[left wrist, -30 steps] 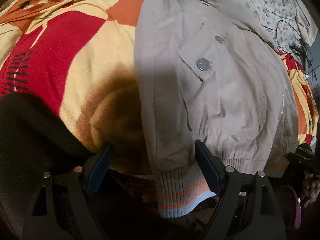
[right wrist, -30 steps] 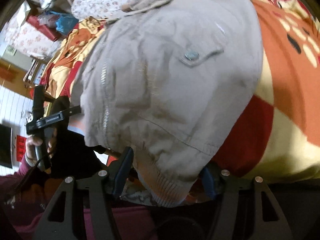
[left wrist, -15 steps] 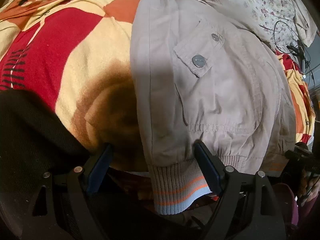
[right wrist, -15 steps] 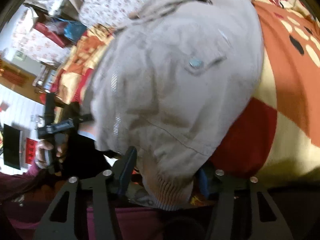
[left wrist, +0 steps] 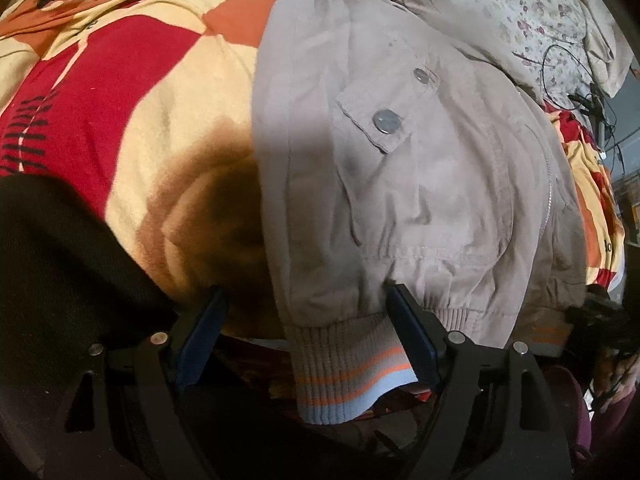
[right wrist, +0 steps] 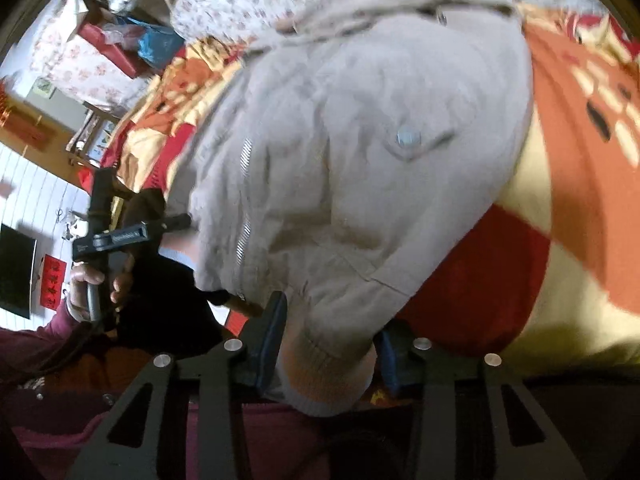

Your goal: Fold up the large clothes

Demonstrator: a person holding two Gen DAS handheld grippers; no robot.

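A: Where the beige jacket [left wrist: 420, 184] lies spread over the red, orange and cream blanket [left wrist: 132, 112], which part hangs off the near edge?

B: The ribbed hem [left wrist: 344, 364], striped orange and pale blue. It droops between the jaws of the left gripper [left wrist: 308, 336], which stand wide apart. The right-hand pad touches the hem's side; the left-hand pad is well clear of it, over shadowed blanket. Nothing is clamped there.

A: And the right gripper [right wrist: 332, 344]?

B: Its jaws have just been closing, with the jacket's other hem corner [right wrist: 324, 368] bunched between them. The blue pads sit against the ribbing on both sides, so it looks gripped, though the view is blurred.

A: Anything else in sight?

B: A snap-buttoned pocket flap [left wrist: 376, 120] faces up, the zip [right wrist: 244, 208] runs down the middle, and a floral sheet [left wrist: 500, 12] lies beyond the collar. From the right wrist, the person's hand [right wrist: 100, 284] holds the left gripper's handle.
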